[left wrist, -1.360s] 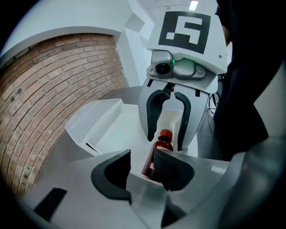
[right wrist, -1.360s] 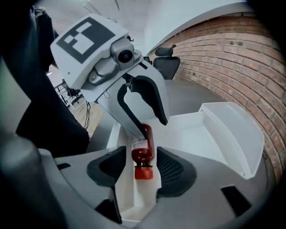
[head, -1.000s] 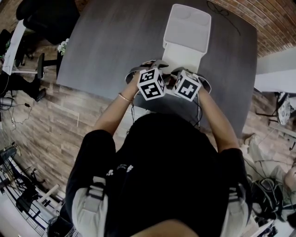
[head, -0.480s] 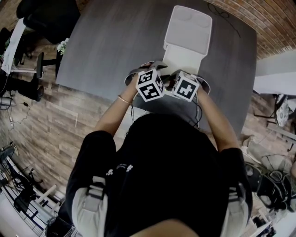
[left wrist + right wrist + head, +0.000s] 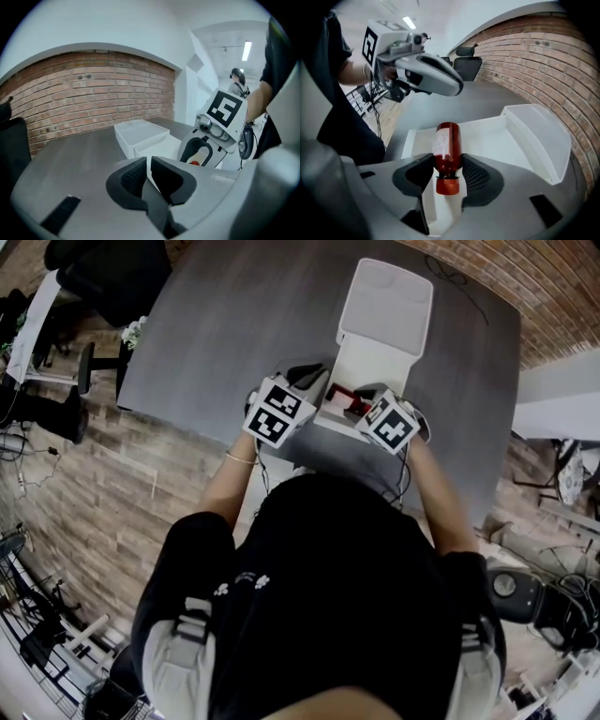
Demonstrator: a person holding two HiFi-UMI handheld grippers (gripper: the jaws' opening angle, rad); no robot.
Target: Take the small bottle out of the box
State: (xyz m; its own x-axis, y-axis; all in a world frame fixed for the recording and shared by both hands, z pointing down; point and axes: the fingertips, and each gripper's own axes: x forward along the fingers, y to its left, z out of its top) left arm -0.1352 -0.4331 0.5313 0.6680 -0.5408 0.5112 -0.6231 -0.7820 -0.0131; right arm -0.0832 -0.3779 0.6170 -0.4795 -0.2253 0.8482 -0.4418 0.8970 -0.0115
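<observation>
Right gripper view: cylindrical red-brown bottle (image 5: 447, 145)

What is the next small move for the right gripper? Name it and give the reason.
Probably lift the right gripper straight up: it looks closed on the small bottle near its cap, and the bottle lies inside the open white box.

A dark grey table (image 5: 234, 324) stands on a wooden plank floor (image 5: 112, 484), with a thin cable (image 5: 448, 266) near its far edge. A black chair (image 5: 103, 273) sits beside it. A brick wall (image 5: 84, 89) rises beyond.
</observation>
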